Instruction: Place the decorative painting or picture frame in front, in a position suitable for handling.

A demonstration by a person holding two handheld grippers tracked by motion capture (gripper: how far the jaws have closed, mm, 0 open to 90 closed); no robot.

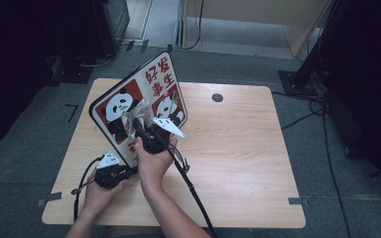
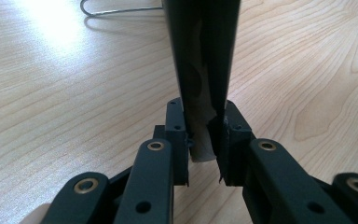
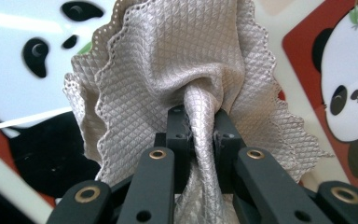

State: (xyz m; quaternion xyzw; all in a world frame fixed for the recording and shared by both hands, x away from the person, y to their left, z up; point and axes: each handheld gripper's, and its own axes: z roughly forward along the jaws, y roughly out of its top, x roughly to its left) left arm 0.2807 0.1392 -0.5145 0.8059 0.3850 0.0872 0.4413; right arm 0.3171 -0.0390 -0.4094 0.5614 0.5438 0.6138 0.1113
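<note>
A panda-print tray [image 1: 149, 84] with red panels and Chinese characters stands tilted on edge on the wooden table [image 1: 238, 144]. My left gripper [image 1: 129, 171] is shut on the tray's lower rim; in the left gripper view the dark rim [image 2: 204, 60] runs up from between the jaws. My right gripper [image 1: 141, 130] is shut on a bunched beige cloth [image 1: 136, 115] and presses it against the tray's printed face. In the right gripper view the waffle-weave cloth [image 3: 177, 65] fans out above the jaws, with panda faces [image 3: 349, 93] behind it.
A round cable hole [image 1: 217, 97] lies at the table's far middle. Black cables [image 1: 193, 191] trail from the grippers toward the near edge. Dark stands and wiring [image 1: 307, 74] sit on the grey floor at the right.
</note>
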